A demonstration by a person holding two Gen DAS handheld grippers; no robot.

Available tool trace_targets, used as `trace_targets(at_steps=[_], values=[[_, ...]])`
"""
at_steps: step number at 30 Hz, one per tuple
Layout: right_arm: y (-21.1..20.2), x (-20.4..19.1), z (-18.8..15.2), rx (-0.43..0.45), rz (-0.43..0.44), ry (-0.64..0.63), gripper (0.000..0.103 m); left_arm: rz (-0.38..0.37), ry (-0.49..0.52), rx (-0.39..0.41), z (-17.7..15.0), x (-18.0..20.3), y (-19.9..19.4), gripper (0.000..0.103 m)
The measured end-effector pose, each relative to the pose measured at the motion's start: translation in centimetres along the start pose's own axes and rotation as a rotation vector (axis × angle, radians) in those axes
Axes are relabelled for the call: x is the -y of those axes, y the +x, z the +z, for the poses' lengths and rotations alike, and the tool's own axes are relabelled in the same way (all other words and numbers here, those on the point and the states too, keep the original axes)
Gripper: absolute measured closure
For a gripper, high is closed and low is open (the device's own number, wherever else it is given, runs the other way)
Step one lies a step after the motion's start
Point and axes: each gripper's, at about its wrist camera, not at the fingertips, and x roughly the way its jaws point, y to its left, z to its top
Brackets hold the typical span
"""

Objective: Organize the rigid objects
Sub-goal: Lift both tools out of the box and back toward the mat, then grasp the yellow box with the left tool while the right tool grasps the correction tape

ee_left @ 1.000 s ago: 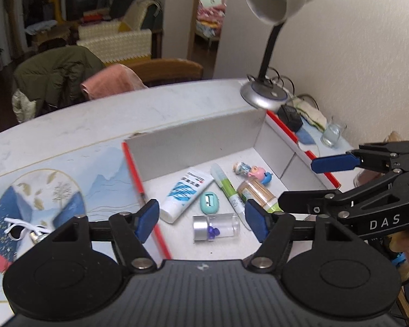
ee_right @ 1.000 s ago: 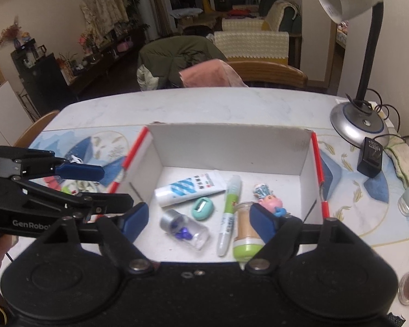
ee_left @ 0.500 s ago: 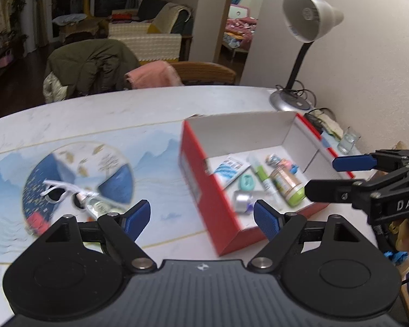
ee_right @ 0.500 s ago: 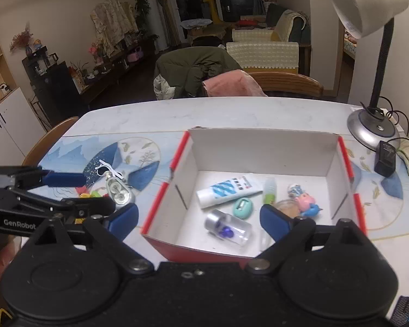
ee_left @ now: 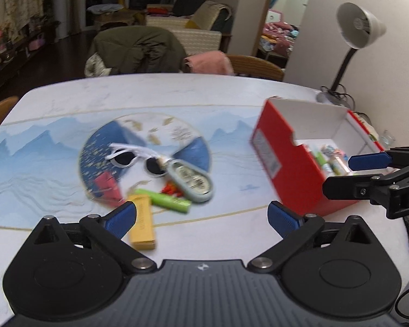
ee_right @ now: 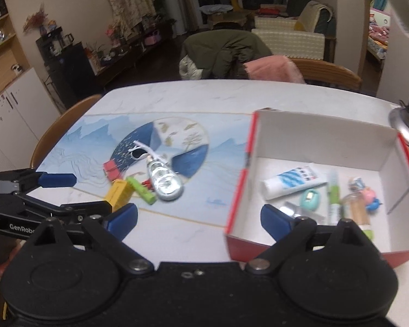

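1. Both my views have swung off the red box (ee_right: 324, 190) toward the loose pile on the desk (ee_left: 177, 95). A second ago the box interior filled both frames; now it sits at the right edge of the left wrist view and the lower right of the right wrist view.
2. My left claw (ee_left: 201, 216) is opening, its jaws spreading with nothing between them. It points at the pile at lower centre of its frame.
3. My right claw (ee_right: 199, 218) is released and wide, empty too, over bare desk just left of the box wall.
4. Still outside the box: white sunglasses (ee_left: 135, 159), an oval tin (ee_left: 191, 181), a green tube (ee_left: 167, 203), a yellow block (ee_left: 143, 224) and a small red piece (ee_left: 107, 186), clustered on the round blue print.
5. The toothpaste tube (ee_right: 291, 181) and other small items already lie in the box, so I judge one drop-off finished and the next pick beginning, likeliest the yellow block nearest my left claw.
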Motion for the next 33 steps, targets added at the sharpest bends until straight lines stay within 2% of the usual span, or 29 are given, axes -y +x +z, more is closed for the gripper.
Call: trace_targets(at_steps=[4,8,13,17,33], values=[[2.0,-2.3,0.4,-0.021,-0.004,-0.024,0.006,0.043,-0.051,-0.024,-0.7,-2.3,0.7,0.000],[3.8,-3.8,0.8,-0.046,0.002,-0.034,0.007,0.044,-0.100,-0.025,-1.4,-4.2,1.5,0.000],[7.4,-5.9,1.8,-0.082,-0.021,-0.071,0.008,0.070,-0.103,-0.038,-1.9,-5.8,3.0,0.000],[10.0,-6.4,2.6,-0.104,-0.056,-0.095,0.013,0.075,-0.103,-0.056,-2.5,-6.5,4.5,0.000],[17.0,-6.1,4.1,-0.204,-0.077,-0.184,0.026,0.095,-0.103,-0.082,-3.4,-6.5,8.4,0.000]])
